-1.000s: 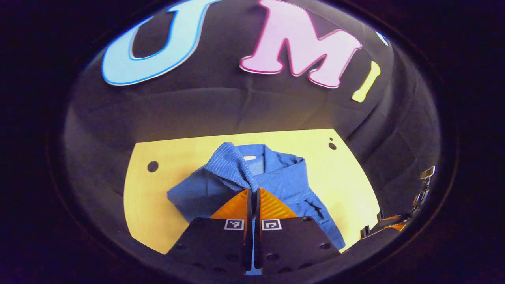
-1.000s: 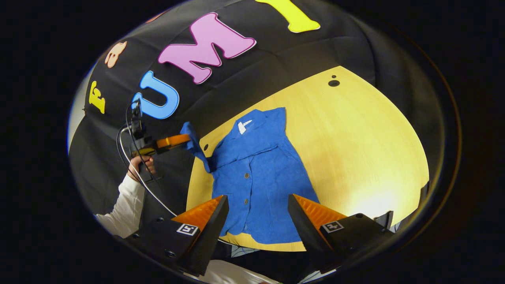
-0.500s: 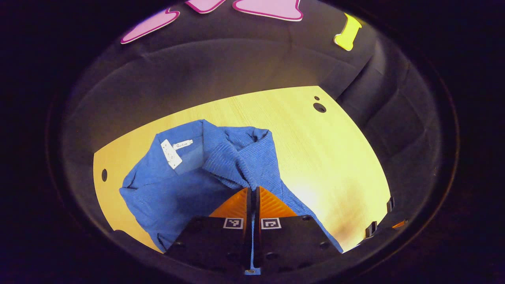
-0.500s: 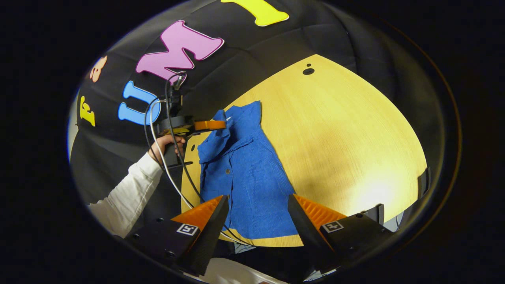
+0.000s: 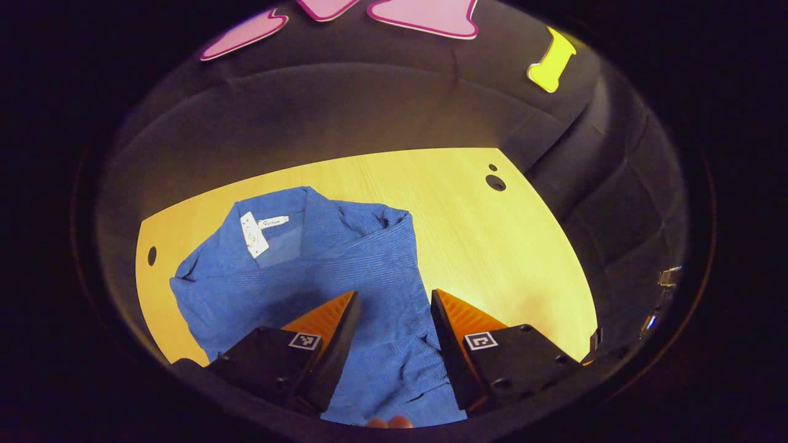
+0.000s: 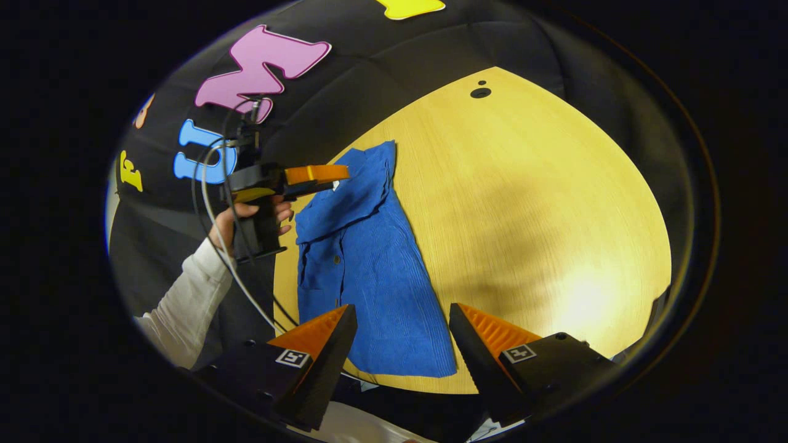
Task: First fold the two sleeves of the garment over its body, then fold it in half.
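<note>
1. Fingers of my left gripper point(image 5: 389, 307) stand apart, empty, above the blue shirt point(image 5: 320, 271).
2. My right gripper point(image 6: 402, 320) is wide open too, holding nothing.
3. Shirt lies on the yellow table point(image 6: 542, 203), both sleeves apparently folded in.
4. I judge the halving fold remains.

white neck label point(image 5: 253, 234) inside blue shirt point(image 5: 345, 277) collar: print too small to read | square black-and-white coded markers, no legible characters, on left gripper point(image 5: 390, 301) and right gripper point(image 6: 403, 314) fingers | no other readable text
</note>
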`<state>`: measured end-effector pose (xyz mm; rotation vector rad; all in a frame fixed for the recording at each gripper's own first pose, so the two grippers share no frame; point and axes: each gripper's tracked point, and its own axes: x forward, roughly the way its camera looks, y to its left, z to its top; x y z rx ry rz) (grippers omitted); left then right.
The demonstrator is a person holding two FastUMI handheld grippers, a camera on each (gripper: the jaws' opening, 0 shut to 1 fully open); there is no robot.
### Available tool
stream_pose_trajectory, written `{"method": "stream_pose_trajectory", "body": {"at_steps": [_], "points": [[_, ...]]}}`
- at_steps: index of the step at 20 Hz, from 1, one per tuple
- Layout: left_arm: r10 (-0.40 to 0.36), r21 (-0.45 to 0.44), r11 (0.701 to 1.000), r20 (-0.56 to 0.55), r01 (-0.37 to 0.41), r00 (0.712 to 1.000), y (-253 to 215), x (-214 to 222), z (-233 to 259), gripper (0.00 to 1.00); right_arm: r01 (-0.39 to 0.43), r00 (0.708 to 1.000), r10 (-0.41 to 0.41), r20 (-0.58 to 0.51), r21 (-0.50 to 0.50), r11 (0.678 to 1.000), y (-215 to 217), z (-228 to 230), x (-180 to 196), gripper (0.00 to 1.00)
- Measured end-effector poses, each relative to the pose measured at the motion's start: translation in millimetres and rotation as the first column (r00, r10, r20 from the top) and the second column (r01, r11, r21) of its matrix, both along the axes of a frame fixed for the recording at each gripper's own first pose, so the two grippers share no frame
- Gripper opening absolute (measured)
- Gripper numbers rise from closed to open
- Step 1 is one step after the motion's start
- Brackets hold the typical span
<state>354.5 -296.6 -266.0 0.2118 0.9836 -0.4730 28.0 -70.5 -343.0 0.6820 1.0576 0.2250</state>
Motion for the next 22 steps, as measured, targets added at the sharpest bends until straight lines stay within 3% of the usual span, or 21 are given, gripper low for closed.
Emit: {"method": "stream_pose_trajectory", "body": {"at_steps": [1, 2, 6, 10, 13, 16, 22], "points": [[0.052, 0.018, 0.998, 0.028, -0.053, 0.998, 21.3, -7.2, 8.9, 0.70, -0.019, 1.000, 0.019, -0.003, -0.012, 1.000, 5.5, -3.5, -2.0, 0.96], [0.093, 0.022, 0.995, 0.052, -0.094, 0.994, 45.2, -20.8, 20.7, 0.79, -0.040, 0.999, 0.040, -0.003, -0.026, 0.999, 11.0, -6.3, -2.3, 0.96], [0.147, -0.020, 0.989, 0.061, -0.146, 0.987, 128.4, -95.9, 40.9, 0.82, -0.115, 0.993, 0.116, 0.005, -0.080, 0.990, 42.4, -8.9, -8.7, 0.97], [0.225, 0.074, 0.971, 0.055, -0.228, 0.973, 229.1, -172.4, 12.8, 0.82, -0.157, 0.987, 0.157, -0.014, -0.151, 0.976, 67.1, -15.0, -28.2, 0.98], [0.262, 0.131, 0.959, -0.070, -0.252, 0.962, 281.4, -226.3, -40.1, 0.82, -0.196, 0.980, 0.177, -0.094, -0.255, 0.947, 62.3, -46.2, -43.4, 0.98], [0.333, 0.187, 0.936, -0.198, -0.298, 0.922, 323.2, -263.6, -92.8, 0.82, -0.268, 0.955, 0.198, -0.221, -0.354, 0.896, 47.0, -81.5, -68.5, 0.99], [0.404, 0.259, 0.907, -0.319, -0.332, 0.857, 347.9, -280.4, -133.9, 0.82, -0.281, 0.925, 0.150, -0.351, -0.362, 0.889, 44.8, -109.4, -93.5, 0.99]]}}
